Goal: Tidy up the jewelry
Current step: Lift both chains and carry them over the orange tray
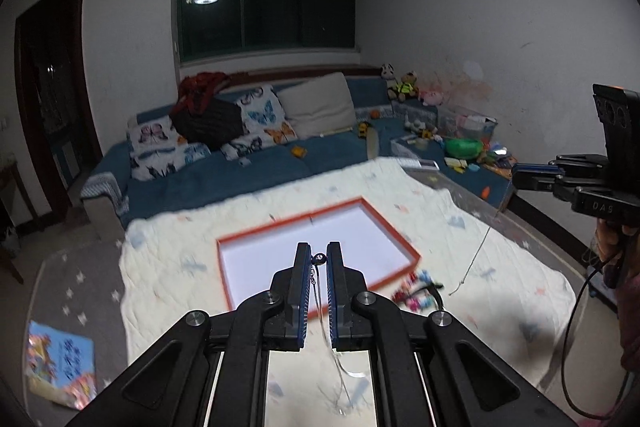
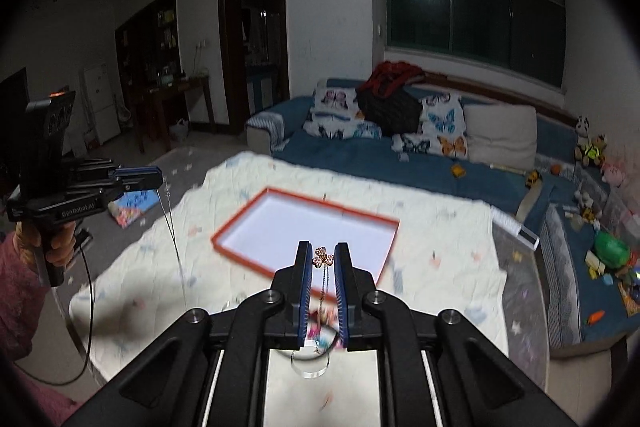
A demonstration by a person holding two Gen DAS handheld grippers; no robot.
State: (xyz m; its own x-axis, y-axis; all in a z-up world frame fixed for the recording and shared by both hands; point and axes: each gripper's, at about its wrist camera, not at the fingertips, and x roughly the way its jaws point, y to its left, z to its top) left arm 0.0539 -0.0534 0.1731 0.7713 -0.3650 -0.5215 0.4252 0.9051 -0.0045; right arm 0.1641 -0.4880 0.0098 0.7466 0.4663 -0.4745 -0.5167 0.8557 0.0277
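While you hold both pieces aloft over the quilted worktop (image 1: 168,267), look through the left wrist view first: your left gripper (image 1: 319,259) is pinched on a thin silver chain (image 1: 320,301) with a small dark bead at its top, the strand trailing down between the pads. Below sits the orange-rimmed tray (image 1: 400,243), white inside and seemingly bare. Off to the right your right gripper (image 1: 520,177) shows side-on, a fine chain dangling from its tip, and a blurred heap of colourful trinkets (image 1: 416,293) lies just beside the tray's near corner.

Now the right wrist view: that gripper (image 2: 323,259) is clamped on a clover pendant necklace (image 2: 323,257), rose-gold petals poking up between the pads, chain hanging under. Your left hand (image 2: 44,235) grips its tool at far left.

Both chains look feather-light, limp and tangle-prone; I'd judge the pendant or clasp end the safest hold, lowering each slowly so it lies straight in the tray.
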